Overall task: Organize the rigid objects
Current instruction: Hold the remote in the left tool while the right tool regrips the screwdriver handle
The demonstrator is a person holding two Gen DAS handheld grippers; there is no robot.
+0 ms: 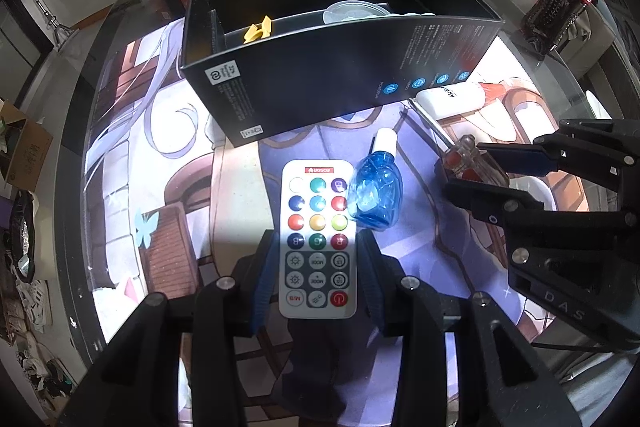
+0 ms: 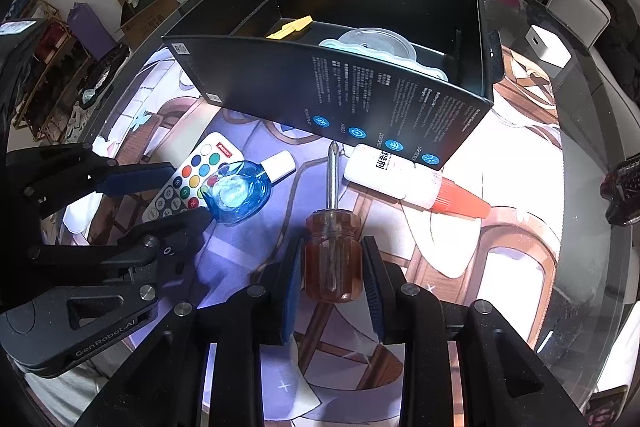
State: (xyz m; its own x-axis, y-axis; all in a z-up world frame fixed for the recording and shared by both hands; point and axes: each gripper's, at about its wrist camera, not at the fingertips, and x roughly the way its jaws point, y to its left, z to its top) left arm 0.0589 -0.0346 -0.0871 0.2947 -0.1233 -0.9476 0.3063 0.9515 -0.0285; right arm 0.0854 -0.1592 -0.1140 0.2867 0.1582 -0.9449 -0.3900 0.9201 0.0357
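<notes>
On the patterned mat covering the round glass surface [image 1: 92, 39], we see our left hand-held gripper [image 1: 318, 263] with its blue pads on either side of a white remote [image 1: 318, 239] with coloured buttons; we cannot tell whether they press it. Just beside the remote lies a blue bottle [image 1: 376, 193] with a white cap. Our right hand-held gripper [image 2: 332, 267] straddles the amber handle of a screwdriver [image 2: 332, 251], pads close to it, with contact unclear. Near the screwdriver tip lies a white glue bottle [image 2: 390, 173] with an orange nozzle. Toward the far edge stands an open black box [image 2: 360, 99] holding a yellow piece [image 2: 290, 27] and a clear lid [image 2: 378, 41].
</notes>
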